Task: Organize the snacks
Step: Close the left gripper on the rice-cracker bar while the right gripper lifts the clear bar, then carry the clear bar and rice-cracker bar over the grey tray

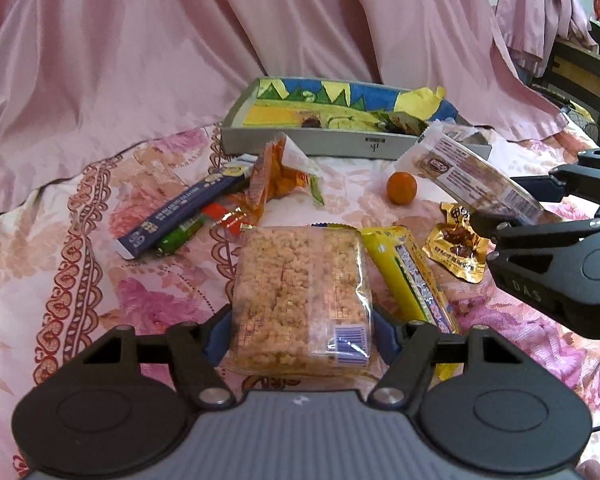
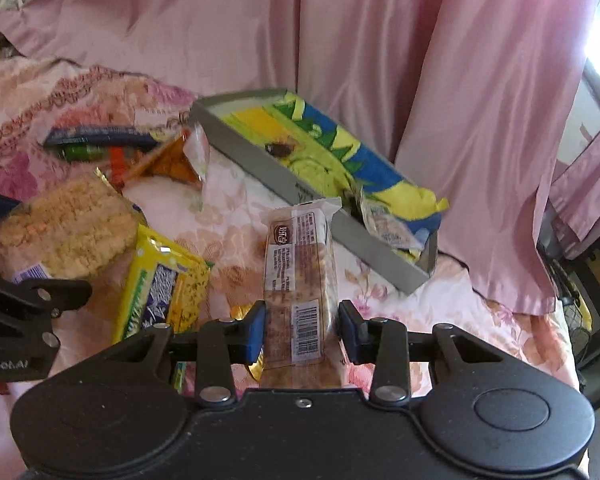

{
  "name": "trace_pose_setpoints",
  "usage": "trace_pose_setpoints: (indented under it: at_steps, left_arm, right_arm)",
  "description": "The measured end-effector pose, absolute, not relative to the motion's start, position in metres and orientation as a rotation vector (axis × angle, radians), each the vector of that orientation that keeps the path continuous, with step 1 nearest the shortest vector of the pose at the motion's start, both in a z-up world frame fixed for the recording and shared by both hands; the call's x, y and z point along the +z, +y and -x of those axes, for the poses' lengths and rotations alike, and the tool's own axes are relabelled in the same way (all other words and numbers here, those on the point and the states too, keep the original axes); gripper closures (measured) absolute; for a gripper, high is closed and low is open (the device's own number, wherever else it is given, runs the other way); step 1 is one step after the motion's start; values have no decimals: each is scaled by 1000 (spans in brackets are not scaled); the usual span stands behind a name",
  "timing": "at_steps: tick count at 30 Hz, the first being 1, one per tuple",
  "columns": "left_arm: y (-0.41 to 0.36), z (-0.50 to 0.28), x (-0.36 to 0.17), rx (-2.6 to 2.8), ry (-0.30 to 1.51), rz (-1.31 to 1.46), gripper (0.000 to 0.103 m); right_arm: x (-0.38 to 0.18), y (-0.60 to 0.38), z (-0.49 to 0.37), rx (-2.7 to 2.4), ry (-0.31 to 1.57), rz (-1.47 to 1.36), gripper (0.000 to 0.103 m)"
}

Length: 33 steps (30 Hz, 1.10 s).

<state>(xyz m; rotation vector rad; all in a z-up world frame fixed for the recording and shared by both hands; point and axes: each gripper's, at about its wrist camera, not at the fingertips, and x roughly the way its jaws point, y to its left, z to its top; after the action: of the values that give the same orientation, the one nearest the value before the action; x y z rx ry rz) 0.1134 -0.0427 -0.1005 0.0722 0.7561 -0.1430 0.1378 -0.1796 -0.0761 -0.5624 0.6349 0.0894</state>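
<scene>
In the left wrist view, the left claw [image 1: 302,330] grips a clear-wrapped block of puffed rice cake [image 1: 300,296] across its width, raised just above the floral bedspread [image 1: 60,264]; it looks light, brittle and crinkly, best squeezed gently on the flat sides. Ahead lies the grey shallow box with a yellow-and-blue printed lining [image 1: 300,140]; an orange ball [image 1: 401,188] and a gold foil packet [image 1: 458,248] lie loose. In the right wrist view, the right claw [image 2: 302,332] clamps a long clear-wrapped cereal bar [image 2: 300,272] near its barcode end; the slippery film could slide, so holding mid-length seems safer. A yellow wrapped snack pack [image 2: 160,284] lies nearby.
</scene>
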Motion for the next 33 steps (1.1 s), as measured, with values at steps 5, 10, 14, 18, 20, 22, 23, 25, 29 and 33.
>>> trace_pose_setpoints:
  at_steps: [5, 10, 14, 18, 20, 22, 23, 25, 29, 33]
  left_arm:
    - [-43, -109, -96, -138, 730, -77, 30]
    - [-44, -106, -94, -137, 724, -84, 30]
    - [-42, -100, -94, -132, 740, -68, 30]
    - [-38, -95, -92, -119, 742, -51, 30]
    - [-37, -94, -90, -110, 734, -49, 30]
    - [-36, -93, -88, -103, 718, -53, 30]
    - [-36, -92, -86, -103, 710, -55, 30]
    - [-38, -91, -84, -107, 701, -59, 30]
    - [-37, -90, -83, -111, 682, -35, 30]
    - [-34, -88, -80, -116, 647, 12, 30]
  right_arm:
    - [-71, -176, -130, 101, 592, 569, 63]
    - [-71, -174, -129, 99, 576, 592, 63]
    - [-74, -172, -129, 101, 576, 606, 63]
    - [-75, -172, -129, 100, 574, 610, 63]
    - [-74, -171, -129, 101, 569, 610, 63]
    - [-74, -171, -127, 102, 565, 614, 63]
    - [-75, -171, -127, 103, 563, 616, 63]
    - [-75, -171, -126, 105, 558, 618, 63]
    - [-73, -169, -125, 112, 550, 619, 63]
    - [-72, -168, -122, 122, 542, 627, 63]
